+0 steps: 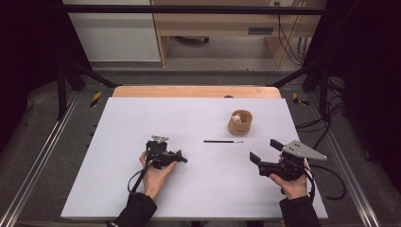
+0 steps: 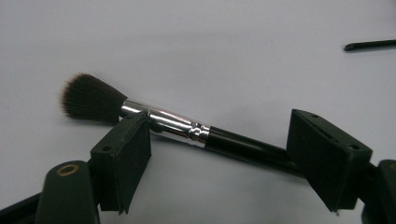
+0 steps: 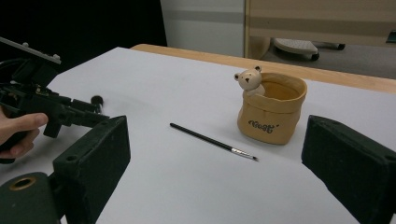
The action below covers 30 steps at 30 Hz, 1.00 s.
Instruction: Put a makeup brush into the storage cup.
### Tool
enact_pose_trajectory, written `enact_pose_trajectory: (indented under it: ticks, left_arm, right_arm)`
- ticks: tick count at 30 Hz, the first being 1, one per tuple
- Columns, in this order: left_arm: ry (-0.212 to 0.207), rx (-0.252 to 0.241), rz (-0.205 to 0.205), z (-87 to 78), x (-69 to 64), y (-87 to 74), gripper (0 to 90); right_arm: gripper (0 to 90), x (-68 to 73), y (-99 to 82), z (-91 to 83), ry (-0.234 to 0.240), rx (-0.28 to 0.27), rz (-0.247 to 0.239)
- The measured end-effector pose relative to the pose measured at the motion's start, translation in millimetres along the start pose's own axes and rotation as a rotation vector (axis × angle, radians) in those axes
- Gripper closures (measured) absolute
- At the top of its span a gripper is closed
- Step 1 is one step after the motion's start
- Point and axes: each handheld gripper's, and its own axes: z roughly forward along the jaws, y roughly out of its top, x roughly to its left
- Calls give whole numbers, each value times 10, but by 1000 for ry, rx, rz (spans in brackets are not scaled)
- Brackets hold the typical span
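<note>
1. A white table top is seen from above, with a strip of bare wood along its far edge.
2. The right gripper is held in the right hand over the near right part of the table; its jaws are spread wide and nothing is held between them.
3. The left gripper is held in the left hand near the middle of the table, pointing toward the right. In the left gripper view its jaws are parted on either side of a makeup brush; whether the pads touch the brush cannot be told with certainty, though they appear released.
4. A tan pouch-shaped holder with a small bear figure at its rim stands upright on the far right part of the table.
5. The makeup brush lies on the table, its dark bristles fanned beyond the left jaw.
6. A thin black brush lies flat just beside the holder, on its near side, apart from both grippers.
</note>
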Motion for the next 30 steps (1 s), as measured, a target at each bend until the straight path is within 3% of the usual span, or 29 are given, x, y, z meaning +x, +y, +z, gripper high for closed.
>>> enact_pose_trajectory:
  ticks: [6, 19, 30]
  left_arm:
    - [22, 28, 50, -17, 8, -28, 256]
    - [-40, 65, 98, -136, 85, -54, 468]
    - [-94, 84, 119, -211, 179, -74, 579]
  right_arm:
    - [85, -11, 9, -23, -3, -5, 0]
    - [85, -15, 7, -29, -2, -7, 1]
    - [85, -13, 8, -32, -3, -9, -1]
